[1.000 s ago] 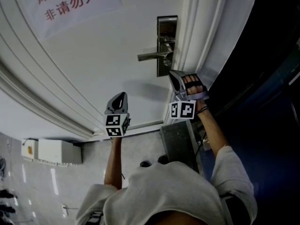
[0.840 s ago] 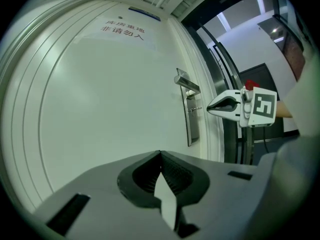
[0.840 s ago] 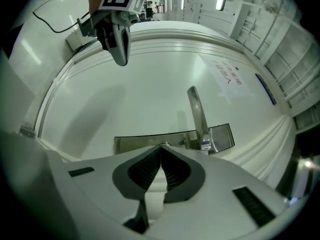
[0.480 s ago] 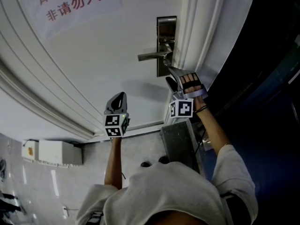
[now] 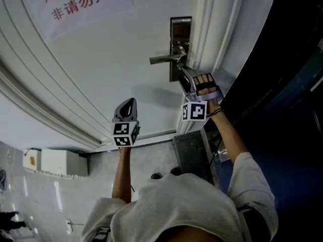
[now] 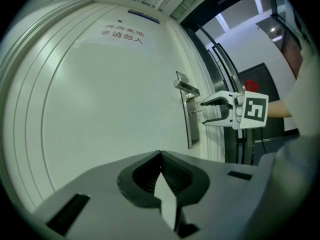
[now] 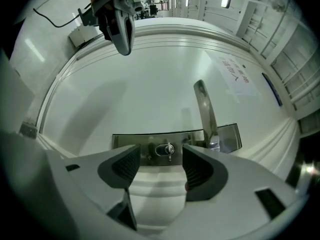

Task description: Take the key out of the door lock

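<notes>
Head view
- Right gripper [image 5: 183,78] held up at the lower end of the lock plate [image 5: 180,30] on the white door [image 5: 101,69], just under the lever handle [image 5: 164,59].
- Its marker cube [image 5: 195,111] faces the camera.
- Key not made out here; the gripper body covers that spot.
- Left gripper [image 5: 129,103] is well off to the side of the right one, facing a bare door panel, touching nothing.

Left gripper view
- Left gripper [image 6: 160,156] jaws together, tips meeting, nothing in them.
- Ahead and to its right, the right gripper [image 6: 204,113] shows side-on with jaws wide apart.
- Key [image 6: 196,111] sticks out of the lock plate [image 6: 190,129], just in front of the right gripper's tips and level with the gap between them.
- Lever handle [image 6: 186,86] sits above the key.
- Paper notice [image 6: 122,34] is high on the door.

Right gripper view
- Right gripper [image 7: 160,166] jaws have just been opening and stand wide.
- Both ribbed pads [image 7: 125,166] are bare.
- Key [image 7: 169,150] sits in its cylinder on the lock plate [image 7: 135,141], straight ahead and centred on the gap, beyond the tips; neither pad touches it.
- Lever handle [image 7: 206,114] runs away from the plate, beyond the far jaw.
- Left gripper [image 7: 120,21] hangs in at the top of this view, apart from the lock.
</notes>
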`<state>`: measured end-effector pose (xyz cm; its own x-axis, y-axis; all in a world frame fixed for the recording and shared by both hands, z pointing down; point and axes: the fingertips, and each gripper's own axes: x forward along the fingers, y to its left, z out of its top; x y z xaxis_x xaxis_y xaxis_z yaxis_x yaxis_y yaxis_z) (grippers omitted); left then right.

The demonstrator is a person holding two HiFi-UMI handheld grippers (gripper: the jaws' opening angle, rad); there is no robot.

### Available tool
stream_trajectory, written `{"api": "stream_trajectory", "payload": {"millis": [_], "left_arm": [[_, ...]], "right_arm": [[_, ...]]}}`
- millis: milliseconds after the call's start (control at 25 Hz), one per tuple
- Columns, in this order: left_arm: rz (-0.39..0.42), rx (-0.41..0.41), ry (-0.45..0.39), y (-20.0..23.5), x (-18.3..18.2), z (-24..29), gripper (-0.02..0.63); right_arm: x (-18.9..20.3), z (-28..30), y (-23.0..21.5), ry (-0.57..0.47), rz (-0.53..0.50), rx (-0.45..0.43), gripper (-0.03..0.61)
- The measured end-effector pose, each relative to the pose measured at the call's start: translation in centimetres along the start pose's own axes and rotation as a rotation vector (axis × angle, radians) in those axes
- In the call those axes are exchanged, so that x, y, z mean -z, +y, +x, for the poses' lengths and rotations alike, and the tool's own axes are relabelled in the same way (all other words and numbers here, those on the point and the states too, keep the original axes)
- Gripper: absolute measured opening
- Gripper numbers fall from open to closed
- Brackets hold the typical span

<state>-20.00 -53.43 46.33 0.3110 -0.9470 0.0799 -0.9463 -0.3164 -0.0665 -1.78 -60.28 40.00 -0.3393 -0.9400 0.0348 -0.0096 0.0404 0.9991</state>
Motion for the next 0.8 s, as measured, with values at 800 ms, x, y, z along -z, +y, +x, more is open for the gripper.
{"api": "stream_trajectory", "payload": {"millis": [800], "left_arm": [[-0.015, -0.039, 0.006, 1.9, 0.6, -0.6, 0.018]], "right_arm": [[0.3, 2.8, -1.9, 0.015, -0.043, 0.1, 0.075]]}}
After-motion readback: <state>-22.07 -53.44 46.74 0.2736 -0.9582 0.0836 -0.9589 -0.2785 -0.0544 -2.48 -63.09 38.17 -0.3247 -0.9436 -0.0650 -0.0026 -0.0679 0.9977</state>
